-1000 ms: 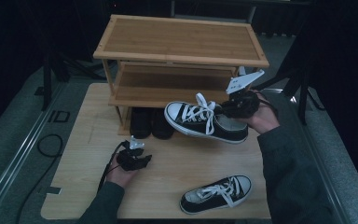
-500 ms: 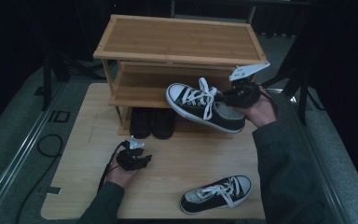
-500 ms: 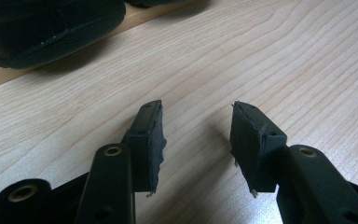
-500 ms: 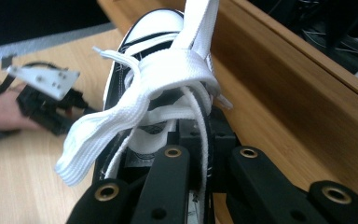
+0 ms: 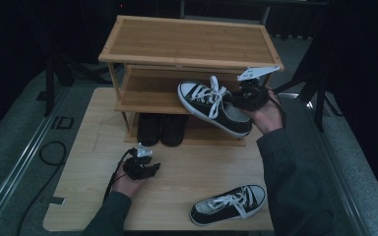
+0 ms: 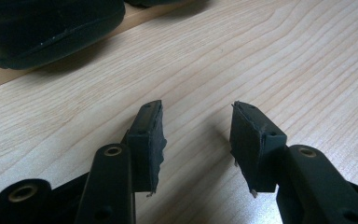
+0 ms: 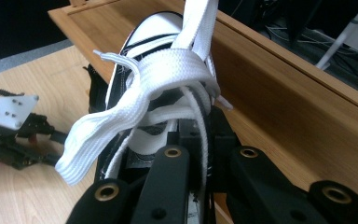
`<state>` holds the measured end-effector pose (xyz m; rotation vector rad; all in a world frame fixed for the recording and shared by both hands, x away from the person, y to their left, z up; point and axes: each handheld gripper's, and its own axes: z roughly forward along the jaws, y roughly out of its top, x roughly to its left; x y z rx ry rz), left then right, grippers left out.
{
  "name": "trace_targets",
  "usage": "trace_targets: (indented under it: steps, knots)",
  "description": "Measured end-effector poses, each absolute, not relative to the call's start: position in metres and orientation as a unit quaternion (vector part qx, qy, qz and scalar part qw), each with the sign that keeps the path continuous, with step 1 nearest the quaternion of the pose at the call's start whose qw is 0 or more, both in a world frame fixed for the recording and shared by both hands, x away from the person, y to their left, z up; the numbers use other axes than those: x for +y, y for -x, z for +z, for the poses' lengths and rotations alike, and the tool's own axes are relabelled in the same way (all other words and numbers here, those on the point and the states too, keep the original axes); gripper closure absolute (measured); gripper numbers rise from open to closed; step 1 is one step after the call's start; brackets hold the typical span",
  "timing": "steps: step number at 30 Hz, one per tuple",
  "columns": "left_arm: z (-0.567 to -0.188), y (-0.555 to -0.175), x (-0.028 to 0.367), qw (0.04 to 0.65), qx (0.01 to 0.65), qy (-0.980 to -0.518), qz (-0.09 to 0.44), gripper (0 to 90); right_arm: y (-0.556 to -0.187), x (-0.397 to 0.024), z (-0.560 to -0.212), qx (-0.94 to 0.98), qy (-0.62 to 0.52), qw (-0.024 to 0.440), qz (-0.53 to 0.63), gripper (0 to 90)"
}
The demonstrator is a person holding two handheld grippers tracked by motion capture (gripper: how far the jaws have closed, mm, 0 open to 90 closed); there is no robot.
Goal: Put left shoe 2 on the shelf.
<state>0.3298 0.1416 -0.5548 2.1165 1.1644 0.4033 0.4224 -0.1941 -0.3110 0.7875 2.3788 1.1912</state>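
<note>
My right gripper [image 5: 243,98] has the black-and-white sneaker [image 5: 211,105] clamped, jaws pinched tight on the edge of its opening, beside the tongue; in the right gripper view the white laces [image 7: 144,93] flop right over my jaws. I'm holding the shoe up off the table, tilted, its white toe cap pointing at the middle shelf of the bamboo shoe rack [image 5: 187,42], the heel at my hand. From the high view the shoe hangs in front of that shelf, and I can't tell whether it touches the shelf.

Over on the other side, my left gripper [image 5: 145,164] sits low on the wooden table [image 5: 88,147], jaws spread apart with nothing between them. The left gripper view looks straight down at bare wood grain between the two black pads [image 6: 151,140].

The second sneaker [image 5: 229,204] lies on the table near the front edge, toe pointing to the right, well apart from both grippers. Under the rack, on the bottom level, a pair of black shoes [image 5: 160,129] stands side by side; I see the edge of one at the top of the left gripper view too.

As for writing: the letters "ID" [image 5: 63,122] are printed on the table's left edge. I can read no brand mark on either sneaker; any logo is too small or turned away.
</note>
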Motion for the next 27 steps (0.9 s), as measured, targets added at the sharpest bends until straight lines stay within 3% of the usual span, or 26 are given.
trace_targets:
  steps: [27]
  knots:
    - [-0.555,-0.329,0.138,0.333,0.441,-0.817,0.163,54.2,-0.432,-0.179,-0.334,0.828,-0.334,0.228,0.389,88.3]
